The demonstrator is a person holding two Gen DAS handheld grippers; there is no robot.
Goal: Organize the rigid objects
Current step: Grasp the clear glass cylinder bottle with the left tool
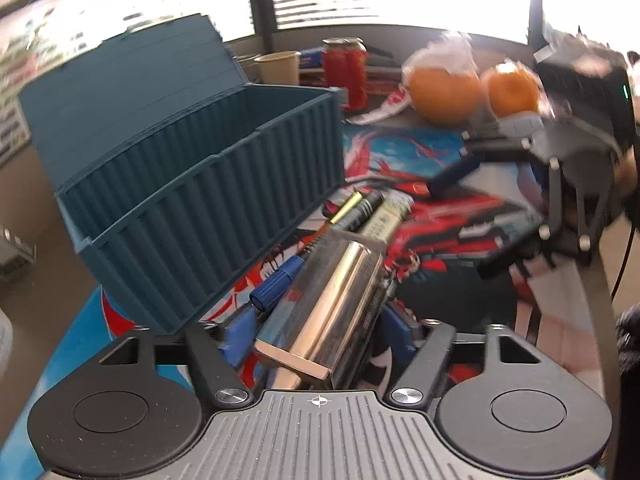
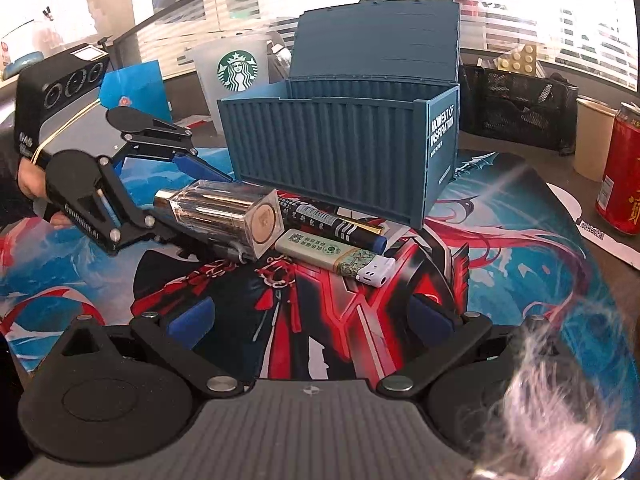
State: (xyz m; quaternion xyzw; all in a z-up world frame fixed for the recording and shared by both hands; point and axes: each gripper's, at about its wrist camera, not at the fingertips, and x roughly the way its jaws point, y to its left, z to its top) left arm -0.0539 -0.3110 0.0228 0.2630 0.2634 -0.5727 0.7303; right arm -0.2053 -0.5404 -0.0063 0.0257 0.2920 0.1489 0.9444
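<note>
My left gripper (image 1: 316,324) is shut on a clear square-capped gold bottle (image 1: 332,300), held just above the printed desk mat; it shows from the right wrist view (image 2: 224,210) too. An open teal container-shaped box (image 1: 192,184) stands left of it, lid up (image 2: 340,136). A black marker (image 2: 332,222), a lighter (image 2: 340,256) and a blue-capped pen (image 1: 276,280) lie in front of the box. My right gripper (image 2: 316,320) is open and empty over the mat, and appears in the left wrist view (image 1: 468,208).
Two oranges (image 1: 444,88) and a red can (image 1: 346,68) stand at the back. A paper cup (image 2: 592,136), a black mesh organizer (image 2: 516,104) and a Starbucks cup (image 2: 236,68) sit behind the box.
</note>
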